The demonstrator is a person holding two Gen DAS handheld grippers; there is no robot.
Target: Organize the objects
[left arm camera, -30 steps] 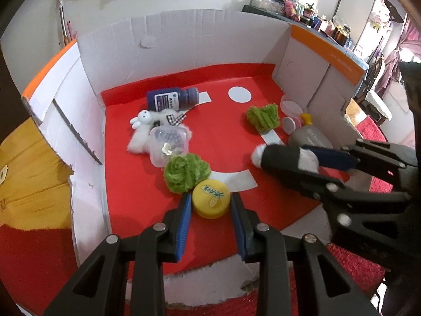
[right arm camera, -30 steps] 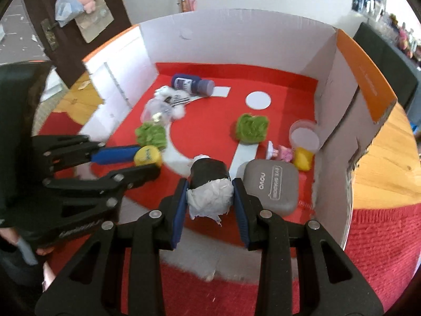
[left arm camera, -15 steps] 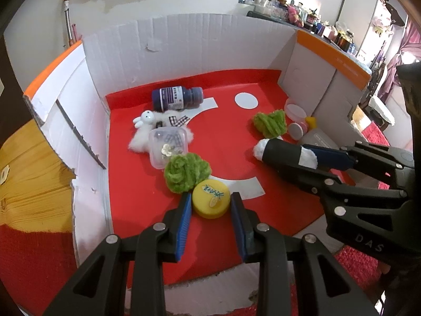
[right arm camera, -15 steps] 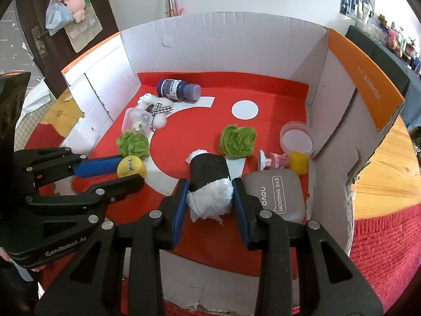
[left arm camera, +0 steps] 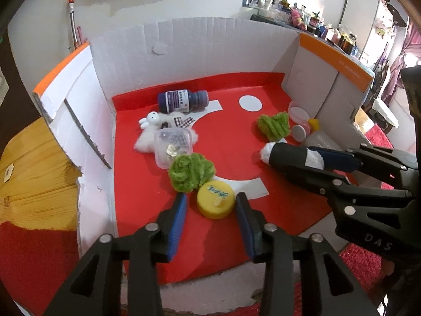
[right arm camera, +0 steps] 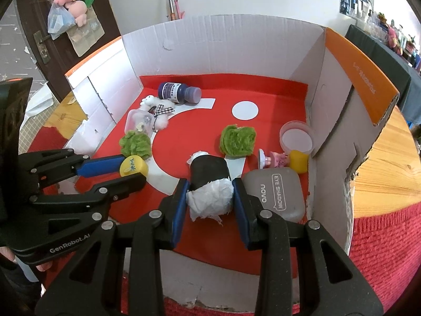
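The left gripper (left arm camera: pixel 210 206) bracketed the round yellow plastic cap (left arm camera: pixel 215 199), jaws seemingly slack; the right gripper (right arm camera: pixel 209 196) clenched the black tissue-stuffed tube (right arm camera: pixel 209 176), awaiting placement.

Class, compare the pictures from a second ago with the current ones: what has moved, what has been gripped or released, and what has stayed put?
Both hand-held grippers have pulled back a little from the box, so more of its red floor shows. Nothing was taken or released. The right hand-held gripper stays shut on the black roll. The left hand-held gripper still brackets the yellow cap, with gaps on both sides. The other items lie as before.
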